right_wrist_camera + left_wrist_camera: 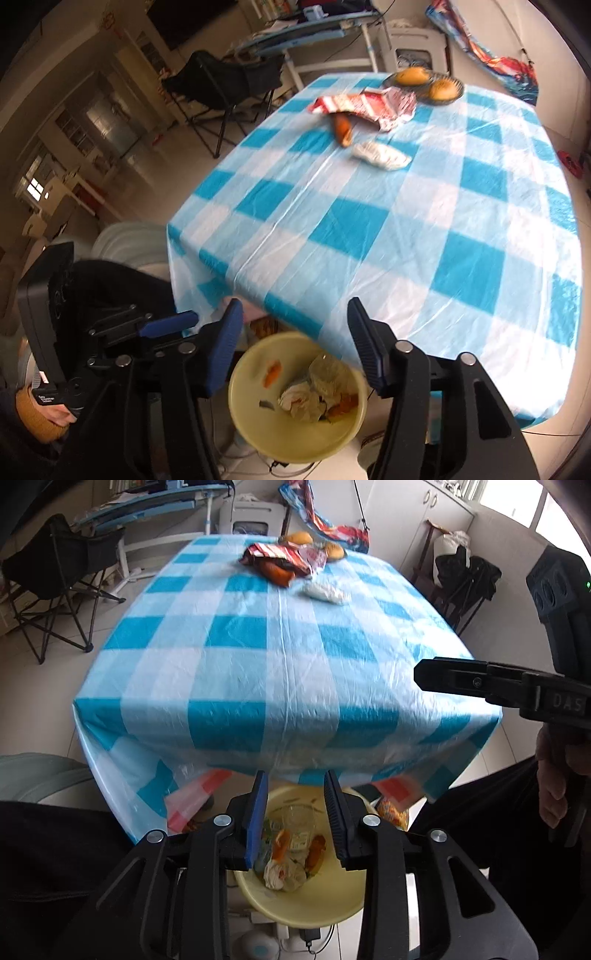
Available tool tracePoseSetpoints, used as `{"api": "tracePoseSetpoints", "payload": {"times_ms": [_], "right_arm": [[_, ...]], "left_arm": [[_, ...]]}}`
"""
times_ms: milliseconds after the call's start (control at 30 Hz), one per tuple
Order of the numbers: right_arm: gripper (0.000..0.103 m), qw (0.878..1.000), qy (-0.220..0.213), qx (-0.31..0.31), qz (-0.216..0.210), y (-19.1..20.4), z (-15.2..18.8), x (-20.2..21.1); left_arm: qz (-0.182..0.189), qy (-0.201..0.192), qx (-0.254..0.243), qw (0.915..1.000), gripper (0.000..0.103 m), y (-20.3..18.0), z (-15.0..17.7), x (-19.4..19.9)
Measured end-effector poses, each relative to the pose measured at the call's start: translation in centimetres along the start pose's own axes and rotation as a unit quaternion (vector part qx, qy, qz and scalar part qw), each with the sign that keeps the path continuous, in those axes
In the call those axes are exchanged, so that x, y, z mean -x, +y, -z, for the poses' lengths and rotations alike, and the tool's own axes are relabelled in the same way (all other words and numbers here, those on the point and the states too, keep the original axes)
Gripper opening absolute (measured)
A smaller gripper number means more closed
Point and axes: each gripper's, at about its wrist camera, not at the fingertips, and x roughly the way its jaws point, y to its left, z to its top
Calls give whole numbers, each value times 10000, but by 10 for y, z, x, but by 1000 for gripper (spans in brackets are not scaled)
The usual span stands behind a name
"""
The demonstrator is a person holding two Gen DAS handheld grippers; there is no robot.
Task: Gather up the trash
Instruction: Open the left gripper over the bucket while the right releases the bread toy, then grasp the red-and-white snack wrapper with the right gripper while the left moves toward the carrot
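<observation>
A yellow bin (306, 908) (258, 435) stands on the floor below the table's near edge and holds crumpled wrappers and orange peel. My left gripper (295, 786) is open and empty right above it. My right gripper (295, 317) is open and empty above the bin and the table's near edge; it also shows at the right of the left wrist view (421, 675). At the far end of the table lie a red and white wrapper (284, 554) (365, 105), an orange peel (277, 572) (341, 127) and a crumpled white tissue (325, 590) (380, 155).
The table has a blue and white checked plastic cloth (236, 635) (369, 229). A dish with two oranges (424, 83) stands at its far edge. A black folding chair (62, 576) (225, 85) is to the left. Cables and a power strip (295, 938) lie by the bin.
</observation>
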Motion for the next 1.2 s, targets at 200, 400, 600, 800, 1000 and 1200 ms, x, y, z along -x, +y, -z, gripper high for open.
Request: {"api": "tracePoseSetpoints", "payload": {"times_ms": [200, 400, 600, 800, 1000, 1200], "right_arm": [[62, 9980, -473, 70, 416, -13, -51, -16], [62, 9948, -665, 167, 758, -28, -99, -51], [70, 9909, -896, -134, 996, -64, -144, -75], [68, 9911, -821, -905, 532, -108, -168, -117], [16, 9938, -601, -895, -268, -107, -169, -132], [8, 9932, -453, -336, -1014, -68, -158, -115]], "left_arm": [[-15, -455, 523, 9976, 44, 21, -50, 1], [-85, -539, 764, 9956, 47, 32, -82, -23], [80, -338, 1022, 9942, 48, 38, -83, -45], [193, -262, 822, 9961, 48, 25, -89, -55], [169, -296, 868, 9956, 49, 27, -97, -60], [57, -398, 1018, 9940, 49, 34, -101, -58]]}}
